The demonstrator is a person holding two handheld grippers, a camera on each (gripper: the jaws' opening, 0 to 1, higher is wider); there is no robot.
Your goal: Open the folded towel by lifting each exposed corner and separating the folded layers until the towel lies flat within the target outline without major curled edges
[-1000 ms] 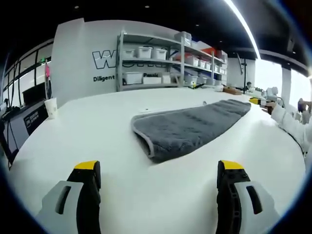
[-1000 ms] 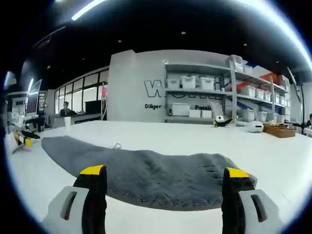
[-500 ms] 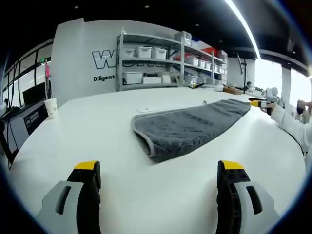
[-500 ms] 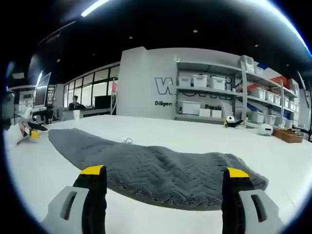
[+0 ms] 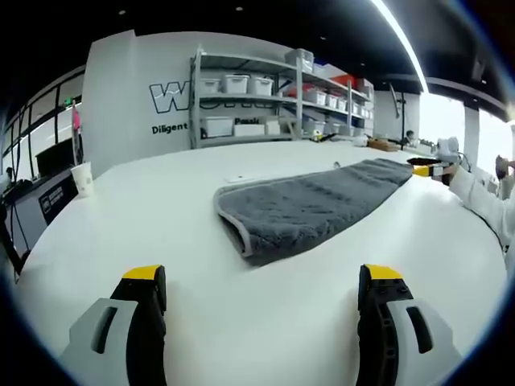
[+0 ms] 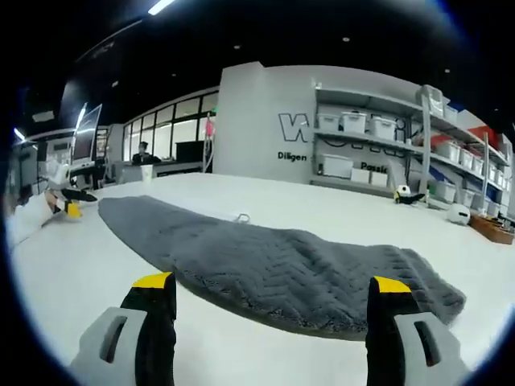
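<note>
Although the wall lettering behind the shelving unit (image 5: 273, 96) is partly covered by its posts and bins, the word "Diligent" can be read in the left gripper view; the rest is cut off. The far end of the towel (image 5: 310, 205) in that view runs toward a sleeve (image 5: 483, 205) at the right margin, where a small yellow-and-black object, too small to identify, sits beside the cloth. In the right gripper view a similar yellow-tipped shape lies at the left margin near the towel's (image 6: 282, 269) far end, also unclear.

One grey towel lies folded into a long strip on the white table (image 5: 161, 241), roughly central, with a pale bound edge showing at its near rounded corner. No outline can be made out on the tabletop. Bare table surrounds the strip on every side, with wide free surface between it and the left gripper (image 5: 261, 322). The right gripper (image 6: 273, 330) sits closer, just short of the towel's long edge.

Two grippers, each with two yellow-tipped fingers (image 5: 145, 310) (image 6: 153, 314) spread wide and released, gripping nothing. One paper cup (image 5: 83, 177) stands near the table's left rim. A small light item (image 6: 241, 217) rests on the table just beyond the towel. A seated person (image 6: 143, 153) shows far off by the windows.
</note>
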